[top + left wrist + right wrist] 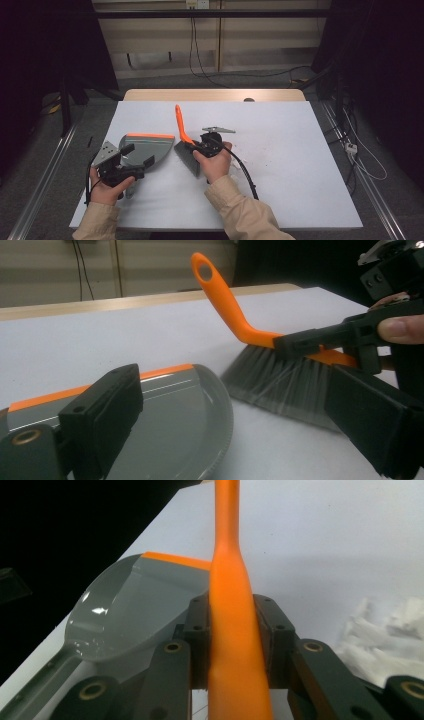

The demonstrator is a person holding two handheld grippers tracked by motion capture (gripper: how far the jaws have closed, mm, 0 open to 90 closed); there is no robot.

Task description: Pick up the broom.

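My right gripper (198, 145) is shut on the orange handle of a hand brush (181, 127); its pads squeeze the handle (232, 630) from both sides. The handle rises up and away from me, and the grey bristles (188, 159) rest on the white table. Just left of them lies a grey dustpan (150, 148) with an orange lip. My left gripper (138, 155) hovers over the pan's near part, jaws wide apart and nothing pressed between them. From the left gripper view the pan (190, 415) sits low between the jaws, with the bristles (280, 382) beyond its rim.
White crumbs or paper scraps (385, 630) lie on the table right of the brush, with small specks (245, 152) seen from above. The white table top (300, 165) stretches to the right. A wooden edge (215, 94) runs along the back.
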